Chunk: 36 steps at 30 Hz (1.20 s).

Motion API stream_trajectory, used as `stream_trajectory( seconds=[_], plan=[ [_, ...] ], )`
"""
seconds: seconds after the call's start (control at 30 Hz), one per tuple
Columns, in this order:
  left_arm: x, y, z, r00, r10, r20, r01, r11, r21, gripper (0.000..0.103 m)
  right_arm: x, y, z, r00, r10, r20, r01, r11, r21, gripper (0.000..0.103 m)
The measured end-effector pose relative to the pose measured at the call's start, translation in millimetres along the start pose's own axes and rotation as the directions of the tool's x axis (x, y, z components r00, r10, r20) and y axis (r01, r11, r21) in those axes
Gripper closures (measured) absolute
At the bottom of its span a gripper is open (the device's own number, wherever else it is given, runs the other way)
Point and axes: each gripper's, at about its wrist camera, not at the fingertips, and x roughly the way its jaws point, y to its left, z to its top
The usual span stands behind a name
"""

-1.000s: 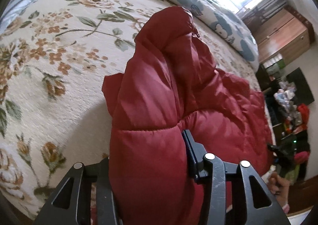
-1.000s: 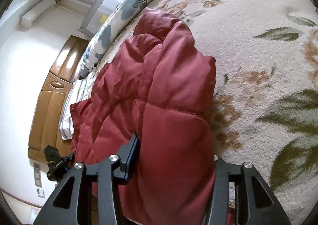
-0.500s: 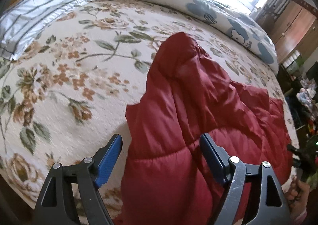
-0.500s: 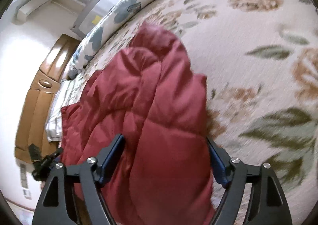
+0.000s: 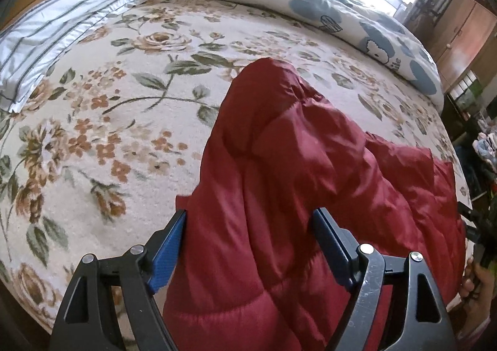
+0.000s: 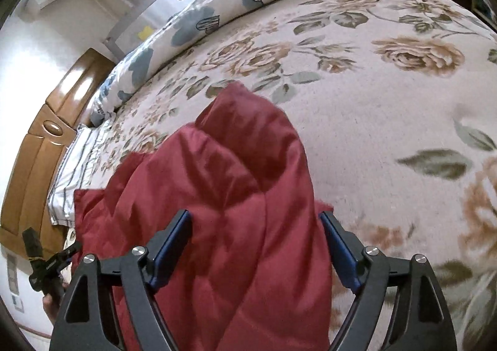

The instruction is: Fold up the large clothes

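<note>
The red quilted jacket lies on the floral bedspread near the bed's front edge, doubled over into a thick, puffy heap. Nearest the cameras, its bulk sits between the spread jaws of both tools. The left gripper has just been opening, and its blue pads stand beside the fabric without pinching it; the left pad may brush the jacket's edge. The right gripper has also just been opening, its jaws standing wide to either side of the padded fold, with nothing clamped.

The shell looks like slick, slightly shiny nylon over soft filling, stitched into broad channels that bulge between the seams. Beyond the jaws it rises to a rounded hump, then slumps in loose ridges toward the right in the left wrist view. The bedspread under it is napped and plush, cream with brown roses and green leaves.

Risks, as I judge them: springy filling and a slippery shell mean the released fold may puff up and slide open once nothing presses on it. The heap also lies close to the bed's edge, so its weight could drag it off.

Beyond the jacket, a striped pillow lies at the bedspread's far left, and a rolled blue-and-white cartoon duvet runs along its far side.
</note>
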Motion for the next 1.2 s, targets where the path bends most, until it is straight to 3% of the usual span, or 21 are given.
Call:
stream_trajectory(
  seconds=[0.07,0.1,0.13,0.23,0.33,0.47,0.63,0.8,0.93,1.03,1.2],
  plan=[
    [10,-1,8,1.000,0.016,0.006,-0.016,1.000,0.015,0.045,7,2,8,1.000,-0.002,0.005,0.002,1.000,-0.014,0.019],
    [14,-4,11,1.000,0.028,-0.006,-0.028,0.999,0.027,0.059,9,4,11,1.000,-0.010,0.009,0.010,0.999,-0.030,0.026],
    [18,-5,13,0.999,0.036,-0.009,-0.036,0.999,0.032,0.067,11,9,13,0.999,-0.038,0.016,0.039,0.998,-0.053,0.048],
    [19,-12,20,0.998,0.057,0.013,-0.057,0.997,0.044,0.080,7,17,15,0.997,-0.053,0.057,0.057,0.995,-0.077,0.081],
    [15,-14,31,0.997,0.060,0.052,-0.062,0.997,0.040,0.083,-4,21,18,0.988,-0.071,0.135,0.081,0.994,-0.074,0.086],
    [28,-16,40,0.995,0.087,0.052,-0.089,0.995,0.036,0.083,5,17,24,0.984,-0.112,0.135,0.121,0.991,-0.057,0.086],
    [63,-8,41,0.991,0.133,-0.013,-0.133,0.991,0.000,0.083,27,9,21,0.985,-0.148,0.089,0.152,0.987,-0.045,0.086],
    [74,-4,45,0.991,0.125,-0.039,-0.126,0.991,-0.040,0.082,30,7,20,0.986,-0.149,0.080,0.152,0.988,-0.034,0.083],
    [60,-3,43,0.992,0.126,-0.016,-0.127,0.991,-0.041,0.082,29,1,18,0.987,-0.138,0.077,0.140,0.990,-0.013,0.074],
    [38,-3,37,0.992,0.123,0.024,-0.122,0.991,-0.048,0.078,28,-2,16,0.986,-0.144,0.082,0.144,0.990,0.004,0.061],
    [-3,-9,20,0.990,0.102,0.100,-0.100,0.995,-0.029,0.078,15,-2,14,0.981,-0.157,0.117,0.156,0.988,0.025,0.053]
  ],
)
